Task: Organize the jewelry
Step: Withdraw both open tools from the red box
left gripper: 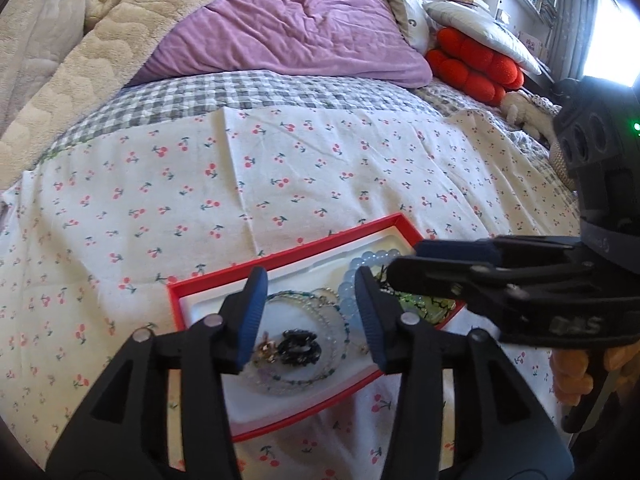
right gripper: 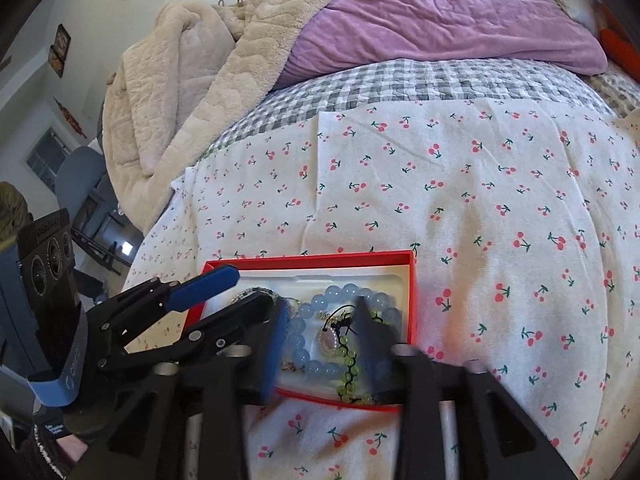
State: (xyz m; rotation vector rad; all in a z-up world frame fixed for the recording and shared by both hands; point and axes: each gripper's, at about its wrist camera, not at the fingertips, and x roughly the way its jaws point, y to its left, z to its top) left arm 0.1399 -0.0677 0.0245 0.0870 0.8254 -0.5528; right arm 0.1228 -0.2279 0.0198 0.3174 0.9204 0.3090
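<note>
Left claw (left gripper: 310, 312) hangs over the near-left half of the red box (left gripper: 280, 262), jaws parted and nothing between the pads; below the gap lie a black hair clip (left gripper: 298, 346), a small gold piece (left gripper: 266, 350) and a thin beaded chain (left gripper: 320, 334). Moving right, the blue bead bracelet (right gripper: 324, 334) curls through the middle of the box, a pink oval pendant (right gripper: 327, 345) inside its loop and a green bead bracelet on black cord (right gripper: 352, 364) trailing to the near rim. Right claw (right gripper: 322, 346) straddles these, jaws apart, gripping nothing as far as I can see.

The box sits on a cherry-print cloth (right gripper: 460, 184) spread over the bed. Everything is tangled, so I'd pick one strand at its free edge, lift slowly, and let the other claw pin its neighbours.

The count: one box, two claws, two bead bracelets, one chain, one clip, one pendant; smaller bits, can't tell.
</note>
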